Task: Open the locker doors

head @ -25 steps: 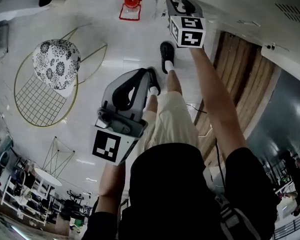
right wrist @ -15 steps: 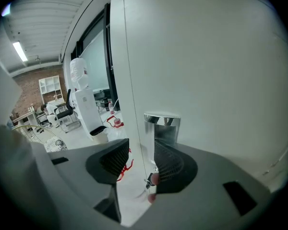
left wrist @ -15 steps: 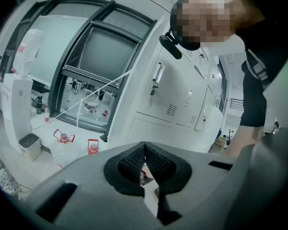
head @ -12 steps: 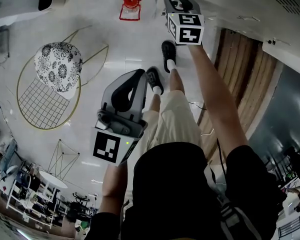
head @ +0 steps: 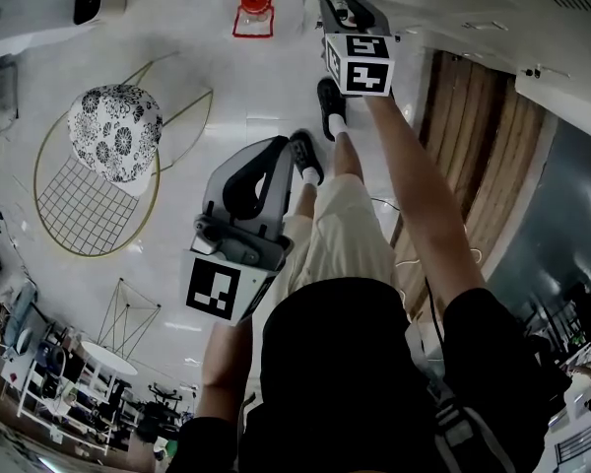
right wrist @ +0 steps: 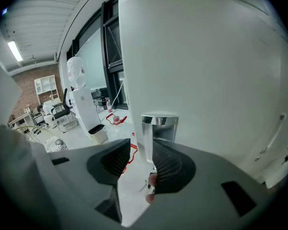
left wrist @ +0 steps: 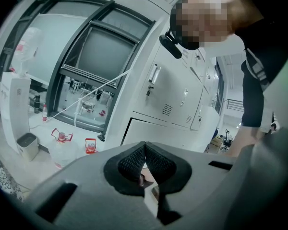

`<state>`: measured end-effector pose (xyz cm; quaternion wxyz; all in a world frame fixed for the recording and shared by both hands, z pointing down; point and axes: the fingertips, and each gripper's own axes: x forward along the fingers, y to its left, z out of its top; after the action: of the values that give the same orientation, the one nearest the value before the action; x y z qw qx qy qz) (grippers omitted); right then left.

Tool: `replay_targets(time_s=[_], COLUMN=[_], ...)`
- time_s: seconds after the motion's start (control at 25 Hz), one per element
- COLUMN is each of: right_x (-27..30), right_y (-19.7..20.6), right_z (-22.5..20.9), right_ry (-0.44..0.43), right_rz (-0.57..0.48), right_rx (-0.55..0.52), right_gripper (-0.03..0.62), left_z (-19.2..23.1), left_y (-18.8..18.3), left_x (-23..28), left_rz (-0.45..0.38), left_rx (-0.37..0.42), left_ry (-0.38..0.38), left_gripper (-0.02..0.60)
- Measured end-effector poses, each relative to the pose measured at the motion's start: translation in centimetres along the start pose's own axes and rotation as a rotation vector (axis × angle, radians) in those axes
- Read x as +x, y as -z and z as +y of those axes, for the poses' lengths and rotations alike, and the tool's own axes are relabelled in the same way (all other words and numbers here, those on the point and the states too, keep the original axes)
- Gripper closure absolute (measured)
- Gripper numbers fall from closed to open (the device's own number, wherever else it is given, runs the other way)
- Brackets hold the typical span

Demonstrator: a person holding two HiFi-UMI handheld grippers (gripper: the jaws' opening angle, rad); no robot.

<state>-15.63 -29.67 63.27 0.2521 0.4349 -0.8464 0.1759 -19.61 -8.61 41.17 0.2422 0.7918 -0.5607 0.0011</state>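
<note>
The white locker door [right wrist: 206,71] fills most of the right gripper view. Its shiny silver handle [right wrist: 158,128] stands just in front of the right gripper [right wrist: 141,159], between the two black pads. The jaws are wide apart and have just been closing in a little. The left pad is clear of the handle. The right pad [right wrist: 172,164] covers the bottom of the handle, so I cannot tell if it touches.

In the head view the handle is hidden behind that gripper and its marker cube [head: 360,64]. The door is cut off by the top edge.

The left gripper [head: 276,151] is held well away from the door, over the floor. Its own view shows the jaw tips pressed together with nothing in them. That view also shows a row of white lockers [left wrist: 182,99] far off.

Near the door, a red-topped water jug [head: 258,3] sits on the floor. A water dispenser [right wrist: 84,104] stands farther from the door. A wire chair with a flowered cushion [head: 113,126] is farther still.
</note>
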Motion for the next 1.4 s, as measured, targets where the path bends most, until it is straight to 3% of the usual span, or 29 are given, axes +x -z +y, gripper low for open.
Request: replay_targets(time_s=[1.4], right_x=[-9.9], right_y=[6.9], right_z=[-0.1], right_ry=[0.087], right_rz=[0.078], right_rx=[0.050], right_gripper=[0.474], left_z=[-5.2], left_y=[1.0], left_x=[-4.2], left_rz=[0.019], left_rx=[0.042], left_ry=[0.141], left_gripper=[0.563])
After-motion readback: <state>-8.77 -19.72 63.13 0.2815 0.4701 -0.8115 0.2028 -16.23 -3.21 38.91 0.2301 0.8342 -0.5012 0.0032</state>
